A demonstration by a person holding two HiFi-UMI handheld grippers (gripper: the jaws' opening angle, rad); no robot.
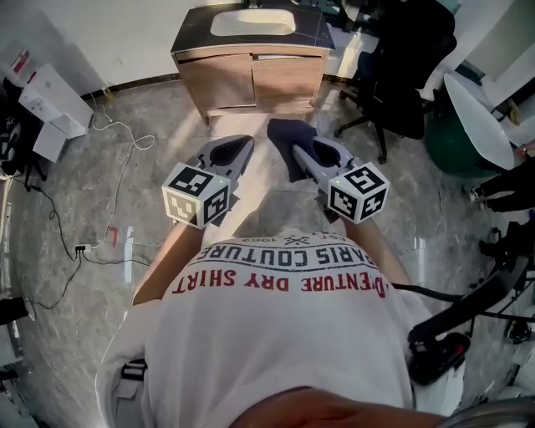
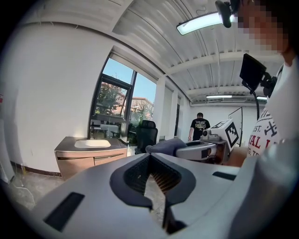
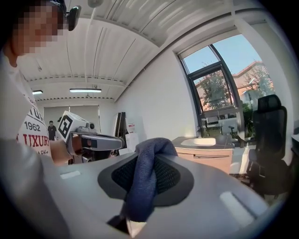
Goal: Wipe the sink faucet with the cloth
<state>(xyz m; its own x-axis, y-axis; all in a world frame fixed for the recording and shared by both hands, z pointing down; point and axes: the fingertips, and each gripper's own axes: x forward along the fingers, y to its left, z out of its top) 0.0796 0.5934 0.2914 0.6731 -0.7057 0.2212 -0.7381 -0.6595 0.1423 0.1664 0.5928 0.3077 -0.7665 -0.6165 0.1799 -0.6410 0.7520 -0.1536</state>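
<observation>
Currently, the cloth [image 1: 287,138], dark blue and bunched, is hanging folded over the tip of the right gripper [image 1: 303,155], whose jaws are pressing together on it, well short of the sink [image 1: 252,22] on its wooden cabinet [image 1: 251,79]. The left gripper [image 1: 234,155] is hovering just beside, jaws closed on nothing.

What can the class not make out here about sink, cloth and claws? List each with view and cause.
Faucet: not discernible. Head view's top edge cuts just behind the sink; both gripper views show it too small.
Cloth: its full size. The right claw covers part in head view; its jaws swallow the lower end in right gripper view.
</observation>
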